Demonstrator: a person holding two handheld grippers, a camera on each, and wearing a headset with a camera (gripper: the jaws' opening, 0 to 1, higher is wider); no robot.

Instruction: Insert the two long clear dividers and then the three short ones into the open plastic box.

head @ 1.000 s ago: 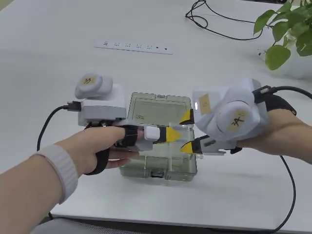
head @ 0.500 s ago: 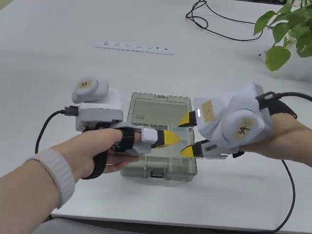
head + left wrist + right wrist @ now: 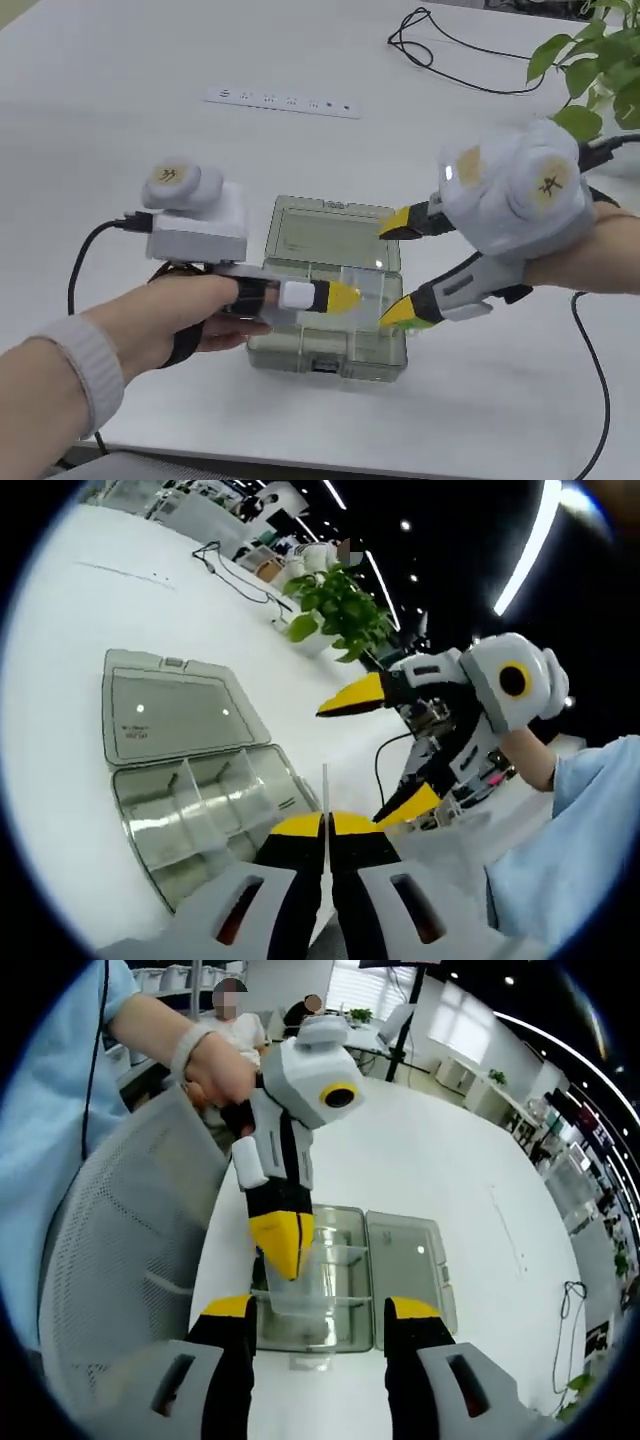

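The open clear plastic box (image 3: 326,352) lies near the table's front edge, lid (image 3: 325,232) folded back flat. My left gripper (image 3: 342,296) is shut on a small clear divider (image 3: 366,294) and holds it upright just above the box's tray. In the left gripper view the divider (image 3: 324,792) shows edge-on between the shut jaws, above the box (image 3: 180,805), which has clear dividers standing inside. My right gripper (image 3: 403,268) hangs open at the box's right side, jaws wide apart, nothing in them. In the right gripper view my right gripper (image 3: 322,1312) faces the divider (image 3: 312,1282) and the box (image 3: 352,1260).
A white power strip (image 3: 282,102) lies further back on the table. A black cable (image 3: 452,58) and a leafy plant (image 3: 592,68) sit at the back right. A grey mesh chair (image 3: 130,1260) stands at the table's front edge.
My right gripper has drawn back to the right and upward, away from the divider, and its jaws stand wider apart. The left gripper keeps the divider over the box.
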